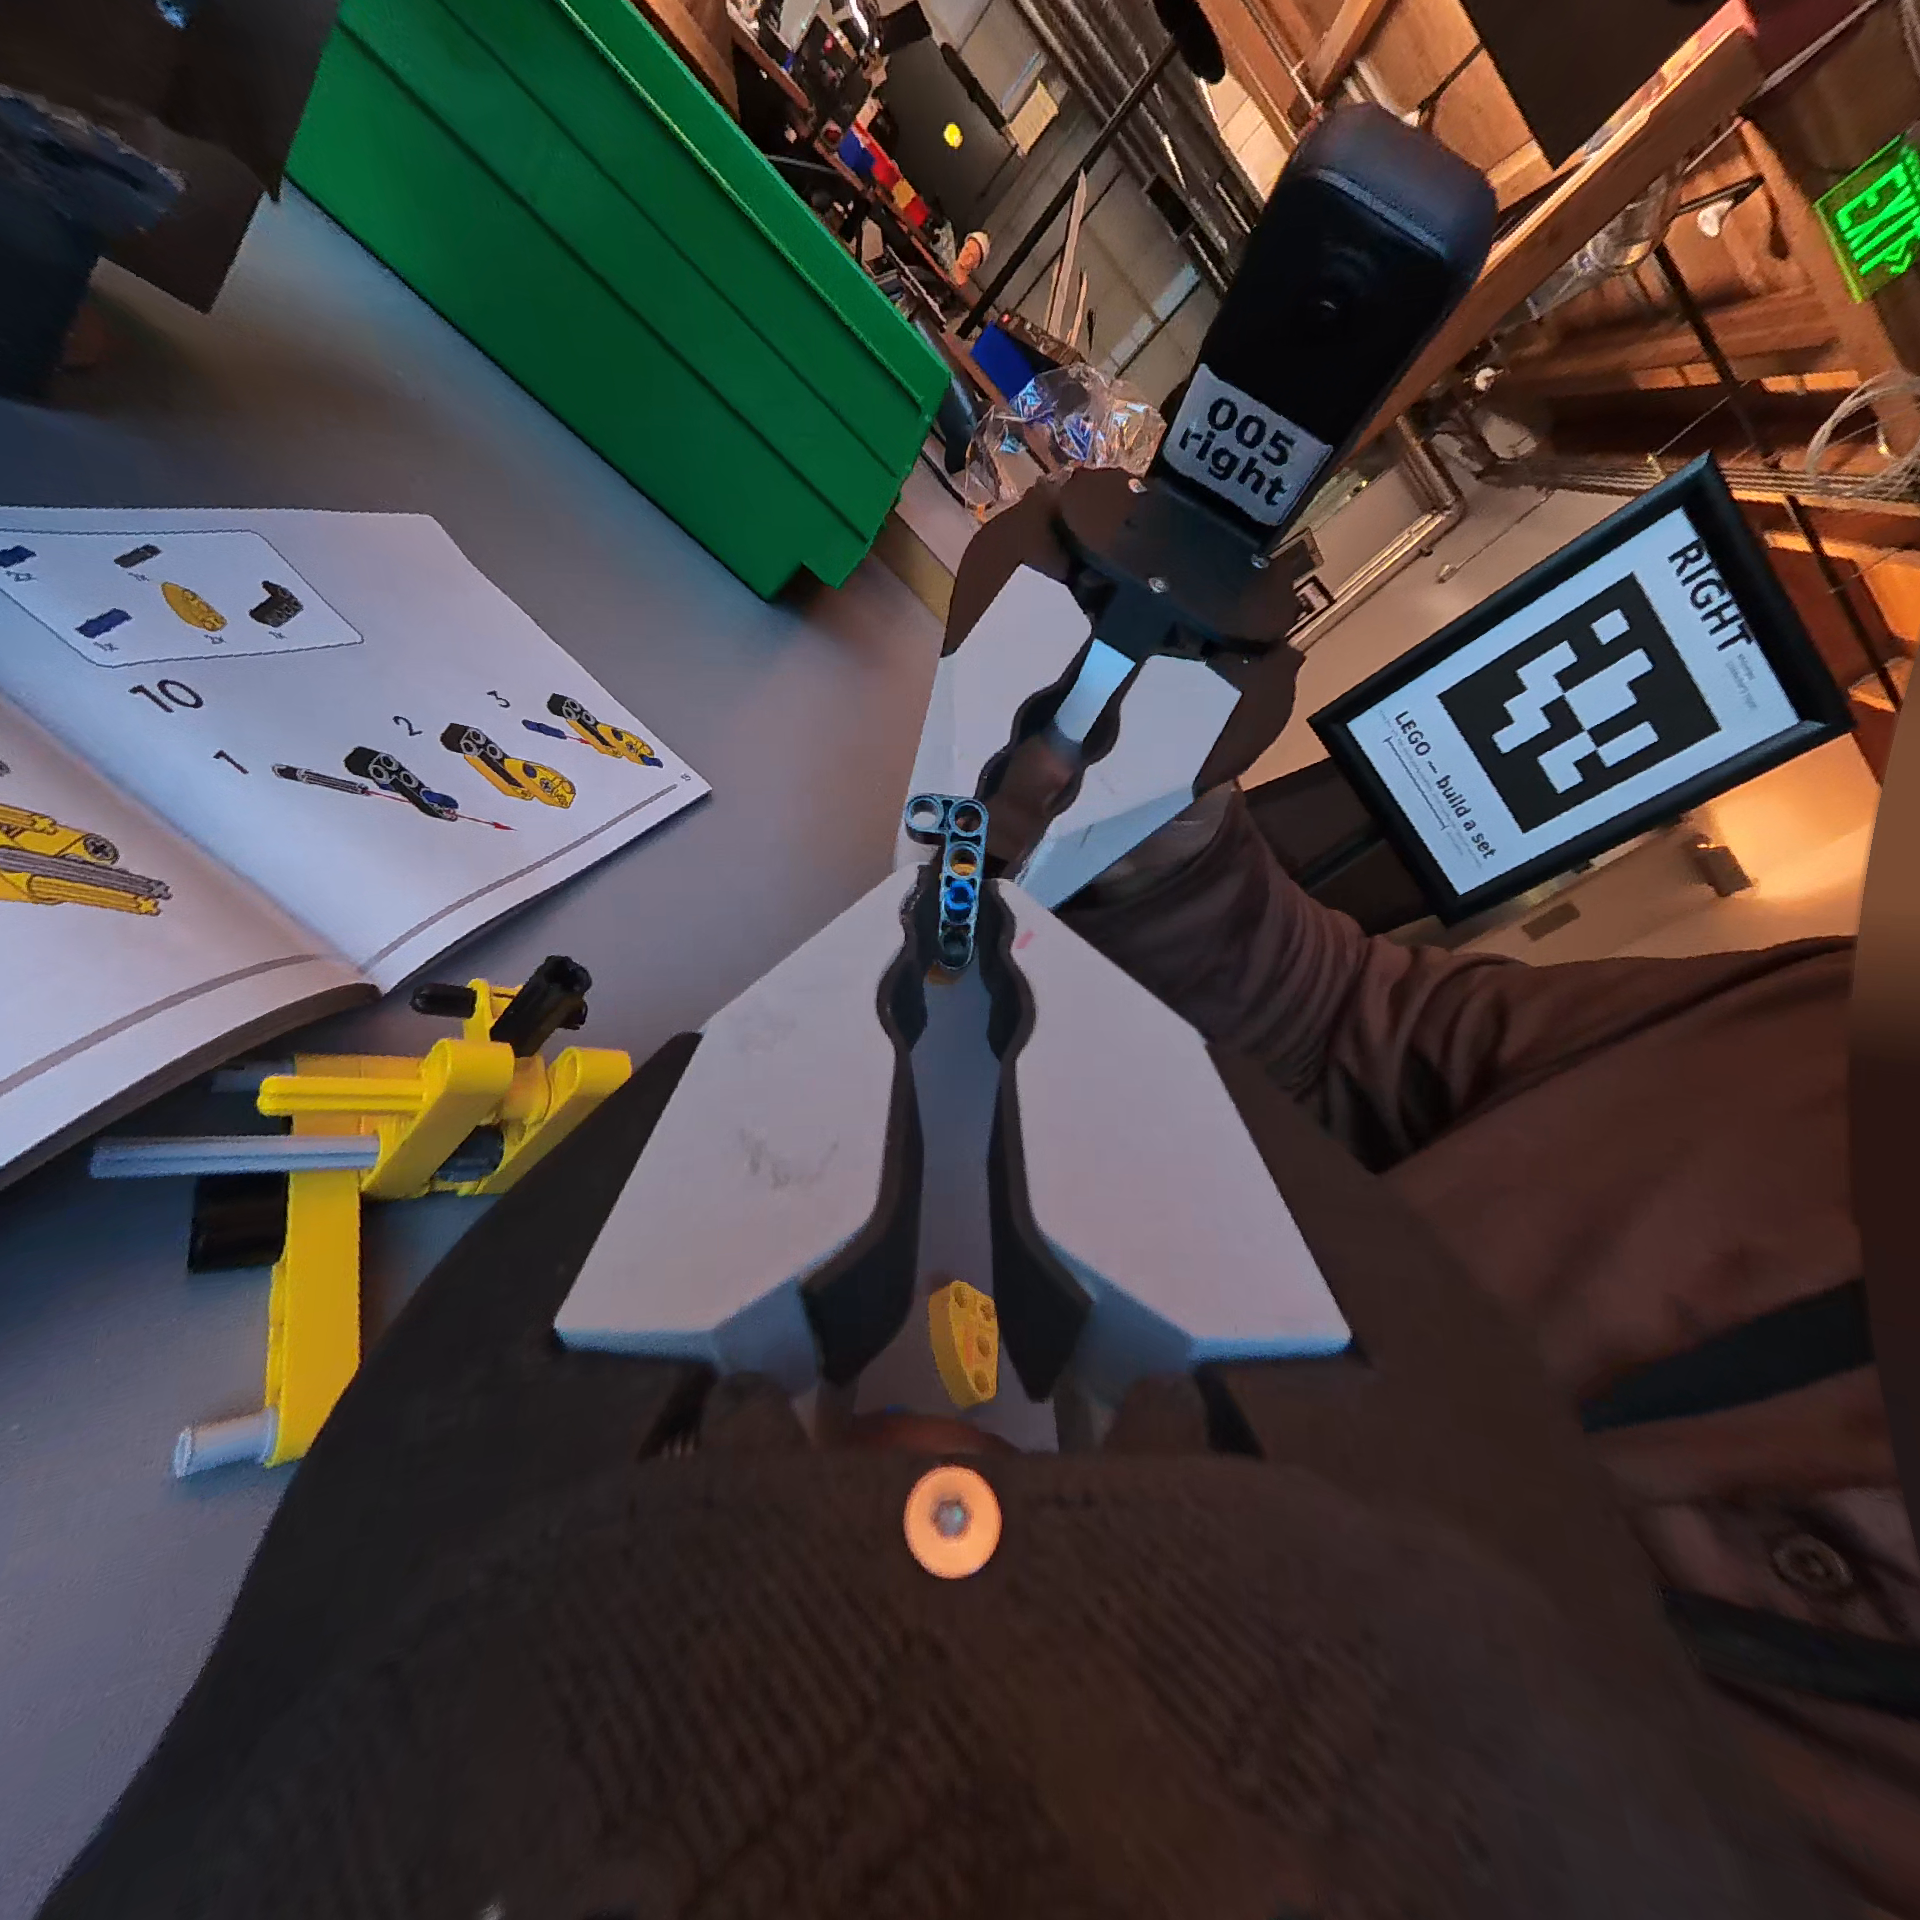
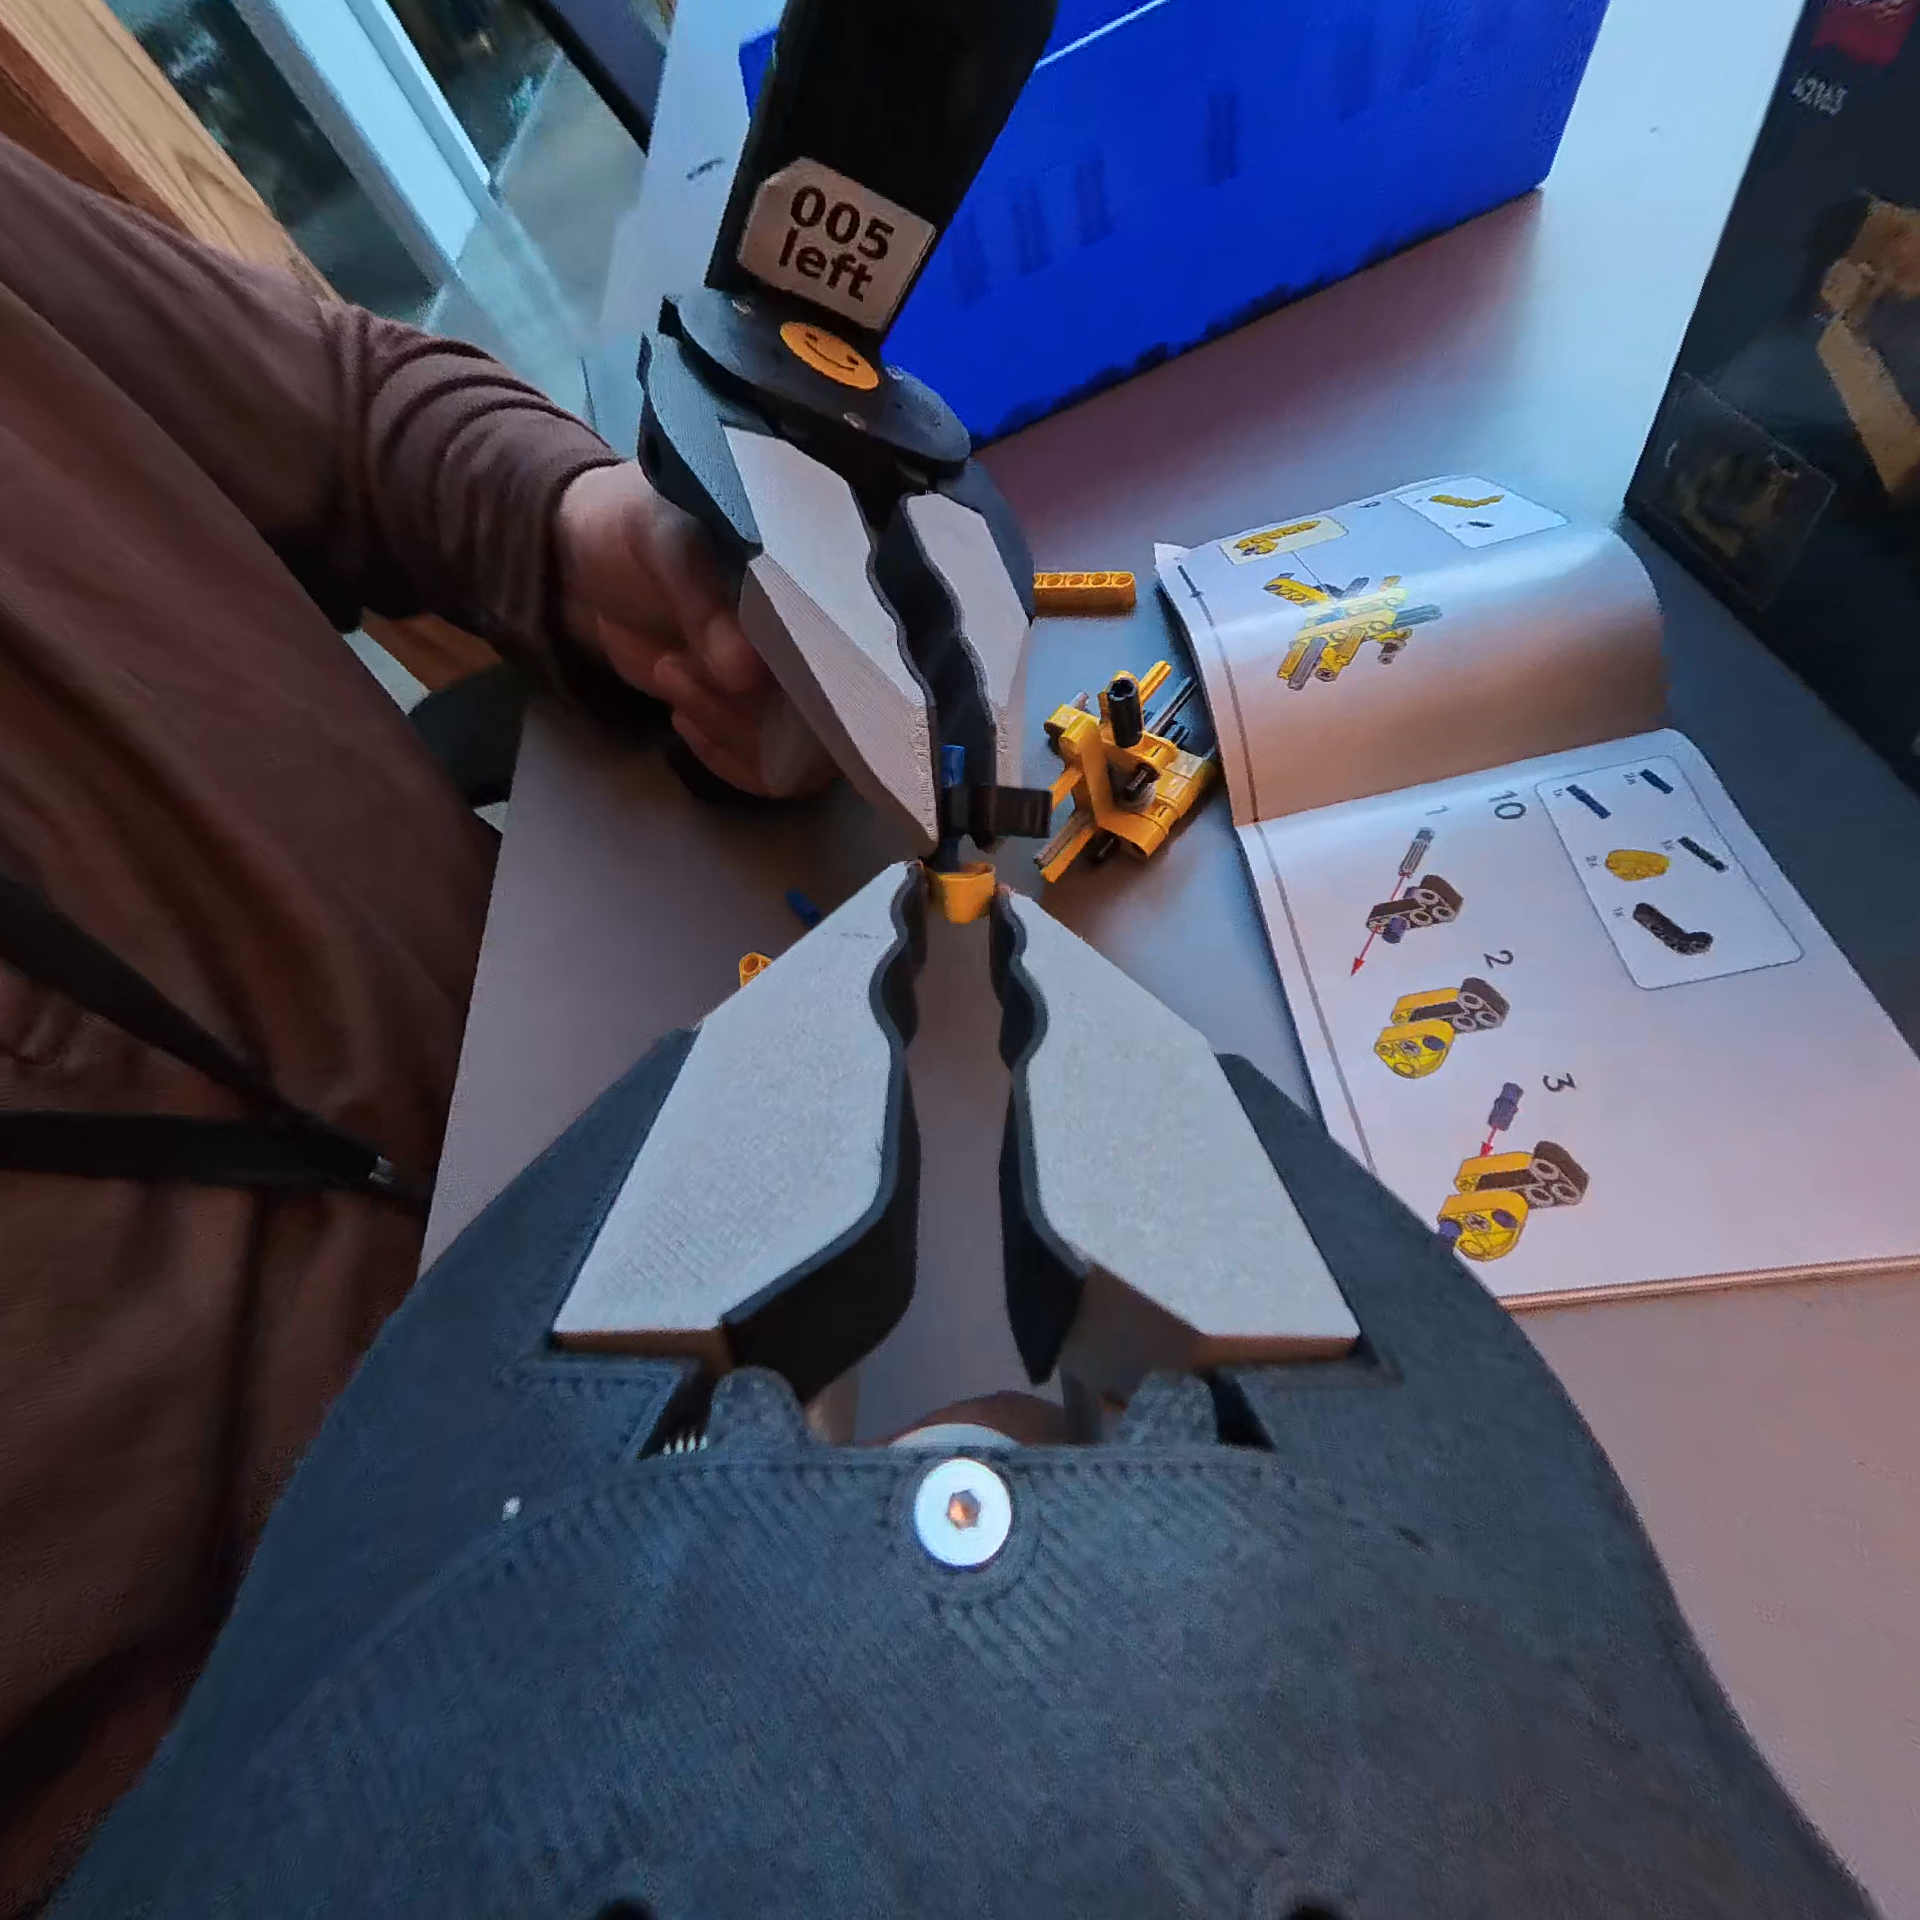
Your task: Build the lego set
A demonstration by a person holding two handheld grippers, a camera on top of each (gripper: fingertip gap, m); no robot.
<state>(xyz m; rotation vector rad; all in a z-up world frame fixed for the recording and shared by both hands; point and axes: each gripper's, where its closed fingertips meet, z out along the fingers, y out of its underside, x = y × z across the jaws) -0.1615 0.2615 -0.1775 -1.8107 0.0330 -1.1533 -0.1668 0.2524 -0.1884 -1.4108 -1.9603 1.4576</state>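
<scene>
My left gripper is shut on a black L-shaped beam with a blue pin in it, held above the grey table. My right gripper is shut on a small yellow piece. The two grippers meet tip to tip, and the yellow piece touches the black beam. In the left wrist view the right gripper faces me and the yellow piece is mostly hidden behind the beam. In the right wrist view the left gripper comes down from above.
A yellow partial assembly lies beside the open instruction booklet. Loose parts: yellow piece, yellow beam, blue pin. Green bins, blue bin, framed sign, dark box border the table. Less than 4 cm separates the two grippers' tips.
</scene>
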